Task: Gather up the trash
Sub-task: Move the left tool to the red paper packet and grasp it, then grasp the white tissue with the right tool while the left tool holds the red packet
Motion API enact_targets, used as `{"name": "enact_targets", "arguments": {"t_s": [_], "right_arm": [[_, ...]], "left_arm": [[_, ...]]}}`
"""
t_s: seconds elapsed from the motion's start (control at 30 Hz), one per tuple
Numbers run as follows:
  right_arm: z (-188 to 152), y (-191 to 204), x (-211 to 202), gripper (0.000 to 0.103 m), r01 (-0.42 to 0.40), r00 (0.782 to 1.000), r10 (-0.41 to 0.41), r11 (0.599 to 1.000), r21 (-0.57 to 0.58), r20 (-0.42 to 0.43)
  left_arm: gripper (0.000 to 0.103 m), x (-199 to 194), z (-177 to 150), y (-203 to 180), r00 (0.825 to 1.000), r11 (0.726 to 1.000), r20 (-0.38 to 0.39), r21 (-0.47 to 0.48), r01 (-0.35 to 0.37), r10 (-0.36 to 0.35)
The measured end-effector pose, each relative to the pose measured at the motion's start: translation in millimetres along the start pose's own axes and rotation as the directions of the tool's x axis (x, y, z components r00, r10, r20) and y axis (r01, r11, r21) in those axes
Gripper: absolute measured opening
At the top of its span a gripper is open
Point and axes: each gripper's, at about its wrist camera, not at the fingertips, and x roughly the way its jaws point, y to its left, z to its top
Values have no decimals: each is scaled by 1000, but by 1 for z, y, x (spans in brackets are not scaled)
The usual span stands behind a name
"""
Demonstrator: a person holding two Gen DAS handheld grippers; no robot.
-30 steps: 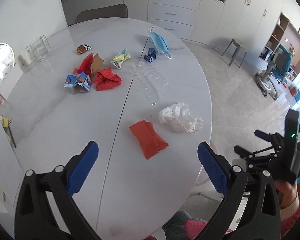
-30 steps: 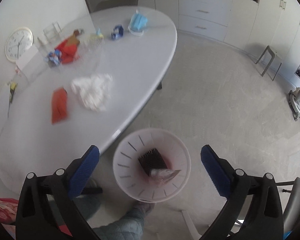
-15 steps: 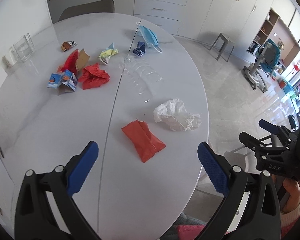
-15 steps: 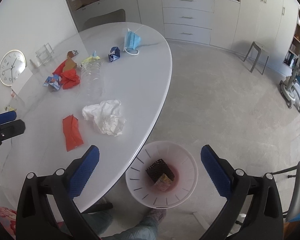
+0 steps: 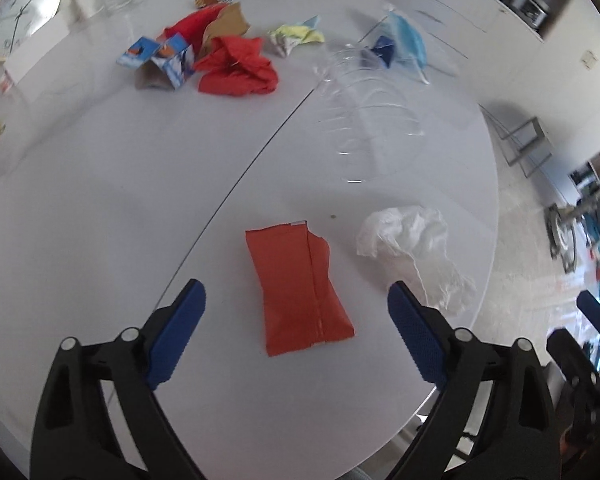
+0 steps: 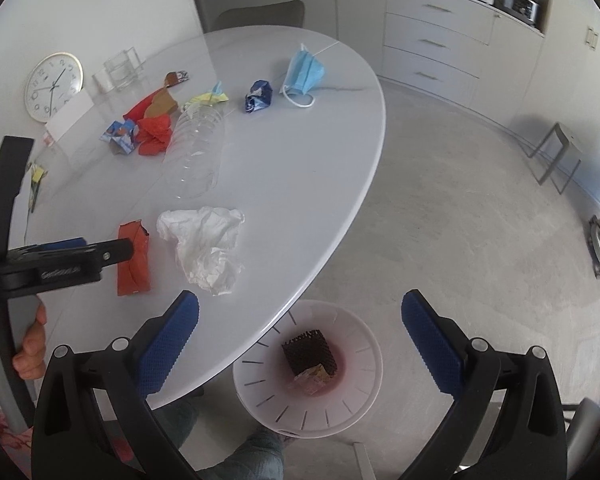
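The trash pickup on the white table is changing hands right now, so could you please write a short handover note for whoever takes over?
Left gripper: closing, with the flat orange wrapper between its jaws, not yet gripped.
Right gripper: open and empty, held over the table edge above the white bin on the floor.
Done: two pieces already lie in the bin.
Left on the table: orange wrapper, crumpled white plastic bag, clear bottle, blue face mask, dark blue wrapper, yellow wrapper, and the red paper and small carton pile.
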Motion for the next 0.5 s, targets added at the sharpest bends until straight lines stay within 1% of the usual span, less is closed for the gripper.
{"name": "enact_targets", "arguments": {"t_s": [0.03, 0.07, 0.13, 0.17, 0.2, 0.23, 0.3, 0.37, 0.43, 0.5], "right_arm": [[2, -1, 2, 101, -6, 1000, 6, 1000, -8, -2], [4, -2, 4, 101, -14, 1000, 14, 1000, -19, -7], [8, -3, 8, 101, -22, 1000, 21, 999, -36, -11], [10, -5, 9, 101, -25, 1000, 24, 999, -46, -11], [11, -5, 10, 101, -28, 1000, 28, 998, -50, -11], [12, -6, 11, 101, -35, 999, 34, 998, -54, -10], [15, -7, 14, 101, -50, 999, 50, 997, -56, -12], [17, -5, 17, 101, -71, 997, 70, 996, -57, -16], [20, -2, 21, 101, -85, 996, 83, 994, -64, -22], [21, 5, 27, 101, -104, 994, 102, 991, -78, -31]], "left_arm": [[78, 4, 1, 0, 1000, 1000, -7, -10, -5, 5], [75, 10, 3, -2, 1000, 1000, -19, -22, -15, 14], [66, 17, 5, -3, 999, 999, -33, -40, -34, 32], [64, 20, 5, -4, 998, 998, -39, -48, -45, 43], [60, 23, 5, -5, 998, 997, -47, -52, -55, 52], [52, 25, 6, -5, 997, 997, -54, -54, -60, 57], [43, 29, 6, -5, 996, 996, -71, -56, -66, 62], [41, 30, 4, -6, 995, 996, -78, -49, -71, 67], [38, 30, 3, -9, 994, 996, -77, -18, -82, 81], [37, 27, 4, -9, 994, 997, -80, 1, -73, 73]]}}
